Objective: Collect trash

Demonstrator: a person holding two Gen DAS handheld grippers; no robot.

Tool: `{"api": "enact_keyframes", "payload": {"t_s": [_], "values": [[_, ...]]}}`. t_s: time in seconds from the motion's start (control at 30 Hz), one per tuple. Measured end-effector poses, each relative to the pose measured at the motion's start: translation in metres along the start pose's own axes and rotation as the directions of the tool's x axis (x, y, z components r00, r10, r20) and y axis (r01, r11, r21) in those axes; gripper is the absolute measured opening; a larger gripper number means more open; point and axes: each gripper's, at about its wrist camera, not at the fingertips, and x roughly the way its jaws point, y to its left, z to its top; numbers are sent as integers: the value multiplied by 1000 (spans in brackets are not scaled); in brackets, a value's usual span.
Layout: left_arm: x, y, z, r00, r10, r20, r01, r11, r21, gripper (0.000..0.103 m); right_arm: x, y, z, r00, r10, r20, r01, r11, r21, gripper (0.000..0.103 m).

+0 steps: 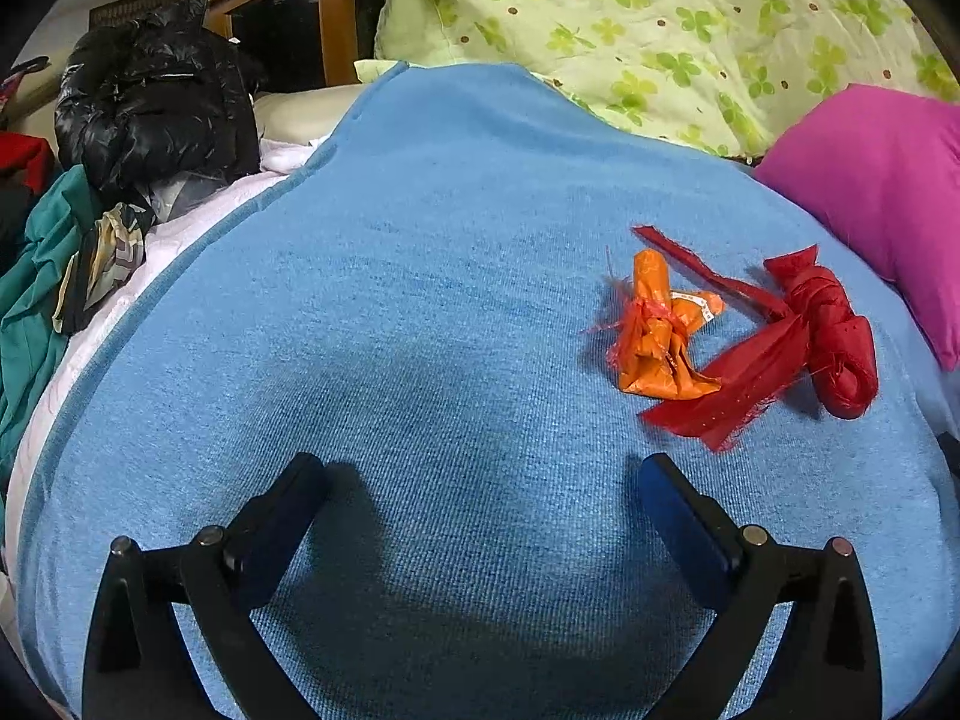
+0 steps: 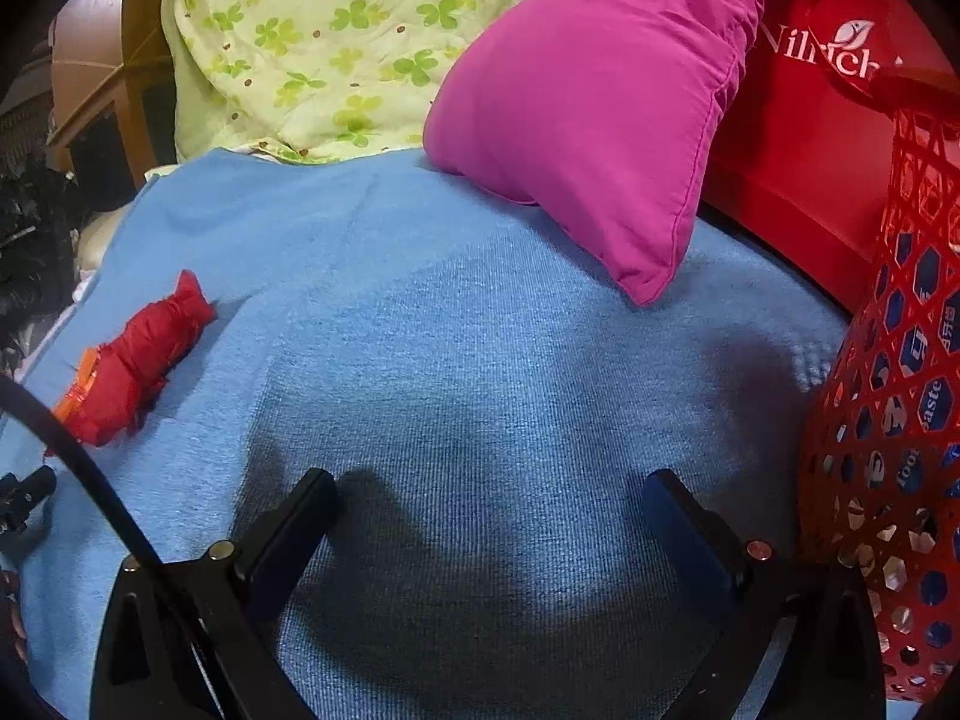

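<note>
Two scraps of trash lie on a blue blanket (image 1: 450, 276): an orange wrapper bundle (image 1: 657, 330) and a knotted red cloth scrap (image 1: 804, 336) touching its right side. My left gripper (image 1: 480, 480) hovers low over the blanket, open and empty, with the scraps ahead to its right. In the right wrist view the red cloth scrap (image 2: 141, 360) lies far left, the orange wrapper bundle (image 2: 78, 390) peeking out behind it. My right gripper (image 2: 489, 495) is open over bare blanket (image 2: 480, 330), nothing between its fingers. A red mesh basket (image 2: 894, 432) stands at its right.
A magenta pillow (image 2: 600, 102) and a green clover-print quilt (image 1: 630, 18) lie at the back. A red bag (image 2: 804, 138) stands behind the basket. A black plastic bag (image 1: 156, 96) and teal clothes (image 1: 36, 276) sit at the left edge, a wooden cabinet (image 1: 300, 18) beyond.
</note>
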Motion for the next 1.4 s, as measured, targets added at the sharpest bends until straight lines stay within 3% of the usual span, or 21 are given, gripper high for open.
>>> {"api": "enact_keyframes", "payload": {"t_s": [0.6,0.7,0.8,1.4], "values": [[0,1,1,1000,19,1,-19,1000,6,103,-2,-1,-1,1000,-9,0,9,1000,2,103],[0,-5,1,998,57,5,-57,998,33,103,-2,-1,-1,1000,-8,2,8,1000,2,103],[2,3,0,1000,12,16,-12,1000,-5,103,-1,-1,-1,1000,-12,3,12,1000,-1,103],[3,-1,0,999,32,14,-32,999,12,103,-2,-3,-1,1000,-6,5,6,1000,-3,103]]}}
